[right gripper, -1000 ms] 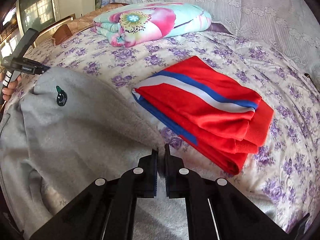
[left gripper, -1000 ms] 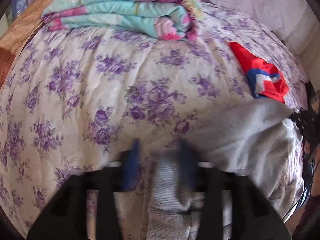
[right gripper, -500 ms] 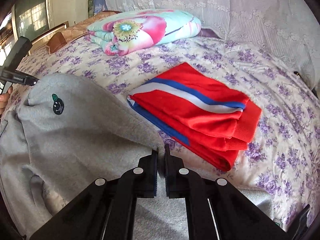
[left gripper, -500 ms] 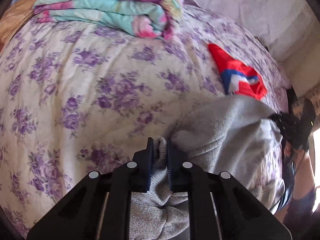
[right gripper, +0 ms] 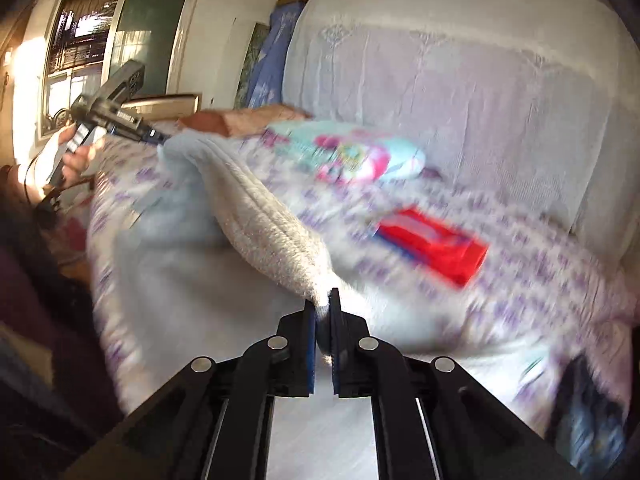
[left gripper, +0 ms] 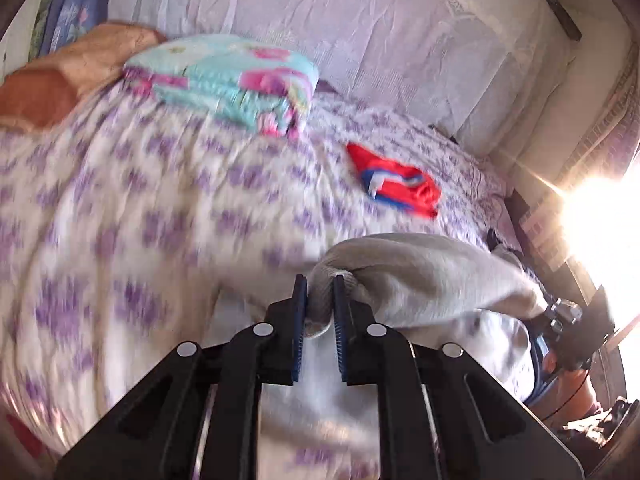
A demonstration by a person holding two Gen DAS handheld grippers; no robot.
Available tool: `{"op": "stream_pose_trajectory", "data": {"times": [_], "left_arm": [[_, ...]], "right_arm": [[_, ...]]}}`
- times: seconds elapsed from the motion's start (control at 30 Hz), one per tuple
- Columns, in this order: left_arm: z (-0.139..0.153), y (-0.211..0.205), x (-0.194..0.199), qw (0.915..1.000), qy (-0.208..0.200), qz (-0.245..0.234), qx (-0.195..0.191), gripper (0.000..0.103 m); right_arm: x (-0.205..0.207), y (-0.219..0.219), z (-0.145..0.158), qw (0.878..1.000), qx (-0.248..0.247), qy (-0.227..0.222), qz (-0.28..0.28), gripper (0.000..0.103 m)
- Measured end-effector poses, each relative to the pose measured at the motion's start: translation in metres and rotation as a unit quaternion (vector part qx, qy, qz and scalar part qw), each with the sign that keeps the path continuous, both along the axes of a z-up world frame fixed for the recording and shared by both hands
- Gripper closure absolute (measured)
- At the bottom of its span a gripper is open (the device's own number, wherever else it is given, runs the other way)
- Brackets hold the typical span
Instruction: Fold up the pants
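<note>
The grey pants (left gripper: 420, 280) hang lifted above the bed, stretched between my two grippers. My left gripper (left gripper: 320, 284) is shut on one bunched end of the waistband. My right gripper (right gripper: 323, 300) is shut on the other end, and the ribbed waistband (right gripper: 260, 216) runs from it up and left to the left gripper (right gripper: 116, 120), seen there in a hand. The rest of the pants (right gripper: 192, 280) droops below, blurred. Both views are smeared by motion.
The bed has a purple-flowered sheet (left gripper: 140, 200). A folded red, white and blue garment (left gripper: 396, 188) (right gripper: 432, 244) lies on it to the right. A folded turquoise and pink quilt (left gripper: 224, 76) (right gripper: 352, 152) lies at the back. A window (right gripper: 100, 44) is at far left.
Both grippers have risen, lifting the pants' waistband off the bed; the bed and folded garments now look lower and farther. Both stay shut on the fabric.
</note>
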State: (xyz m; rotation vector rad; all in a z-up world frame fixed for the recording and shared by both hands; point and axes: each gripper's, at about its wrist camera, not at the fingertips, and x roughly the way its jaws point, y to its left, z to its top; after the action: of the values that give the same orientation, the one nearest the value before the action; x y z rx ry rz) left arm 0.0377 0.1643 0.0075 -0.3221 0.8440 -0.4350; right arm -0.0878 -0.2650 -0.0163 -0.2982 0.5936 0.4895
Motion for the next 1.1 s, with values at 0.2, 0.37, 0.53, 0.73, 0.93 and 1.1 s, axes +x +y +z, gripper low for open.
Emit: {"op": "stream_pose_trajectory", "data": {"times": [0.2, 0.37, 0.53, 0.73, 0.93, 1.1], "left_arm": [[-0.072, 0.033, -0.018, 0.9950, 0.082, 0.022, -0.054, 0.089], [-0.052, 0.029, -0.016, 0.9955, 0.063, 0.018, -0.069, 0.092], [-0.029, 0.021, -0.021, 0.9953, 0.047, 0.013, -0.084, 0.047], [-0.047, 0.010, -0.018, 0.9874, 0.098, 0.017, -0.123, 0.032], [-0.044, -0.016, -0.008, 0.9936, 0.078, 0.016, -0.080, 0.071], [-0.058, -0.014, 0.006, 0.9874, 0.140, 0.021, -0.070, 0.075]], "right_arm": [[-0.012, 0.001, -0.062, 0.997, 0.047, 0.037, -0.049, 0.096], [-0.015, 0.001, -0.048, 0.995, 0.074, 0.010, -0.061, 0.097], [-0.020, 0.001, -0.059, 0.992, 0.093, 0.017, -0.078, 0.096], [-0.019, 0.000, -0.070, 0.988, 0.120, 0.018, -0.094, 0.096], [-0.019, 0.000, -0.074, 0.986, 0.133, 0.024, -0.097, 0.095], [-0.021, -0.002, -0.072, 0.986, 0.137, 0.026, -0.093, 0.094]]}}
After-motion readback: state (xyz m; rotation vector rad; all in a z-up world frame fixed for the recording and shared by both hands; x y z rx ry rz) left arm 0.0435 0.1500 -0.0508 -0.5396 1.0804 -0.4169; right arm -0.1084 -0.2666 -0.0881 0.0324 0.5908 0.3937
